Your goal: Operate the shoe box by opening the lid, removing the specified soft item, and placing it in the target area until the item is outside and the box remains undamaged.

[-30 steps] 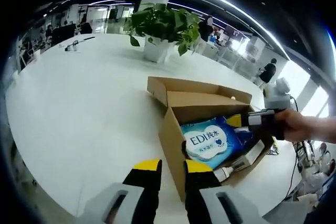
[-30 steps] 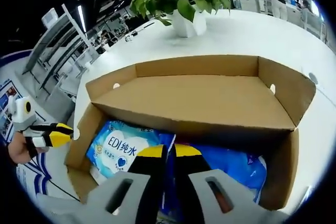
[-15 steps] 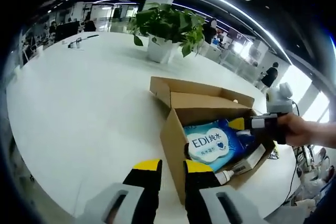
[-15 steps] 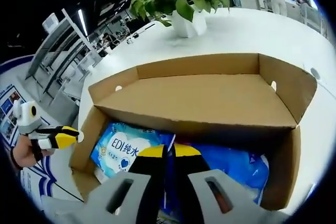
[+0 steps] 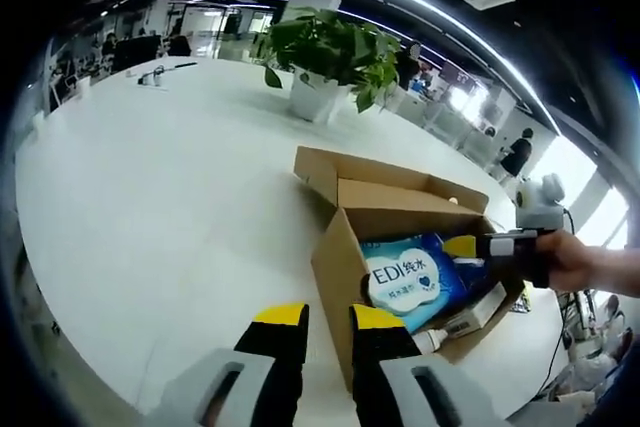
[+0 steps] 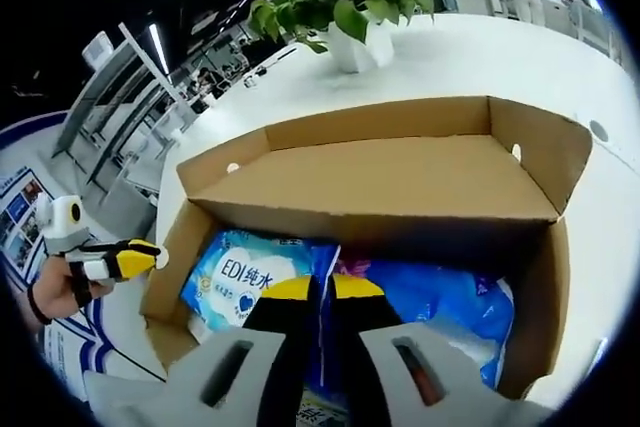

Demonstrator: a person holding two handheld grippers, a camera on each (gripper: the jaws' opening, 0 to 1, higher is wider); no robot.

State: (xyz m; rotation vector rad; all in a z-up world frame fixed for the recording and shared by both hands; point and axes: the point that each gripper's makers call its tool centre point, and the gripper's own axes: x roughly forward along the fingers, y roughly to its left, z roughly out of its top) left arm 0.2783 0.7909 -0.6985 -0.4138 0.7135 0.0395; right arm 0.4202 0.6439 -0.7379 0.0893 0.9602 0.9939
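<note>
**Materials and Surface Finishes**

You are working with a shoe box (image 6: 380, 182) of plain brown corrugated cardboard, matt and unprinted, with raw cut edges on the raised lid. Inside it, the wipes pack (image 6: 250, 275) is glossy blue plastic film that creases and catches the light. The table (image 5: 150, 197) is a smooth white surface with a soft sheen. The left gripper (image 5: 328, 319) and right gripper (image 6: 320, 289) have matt grey plastic bodies with yellow and black tips.
</note>
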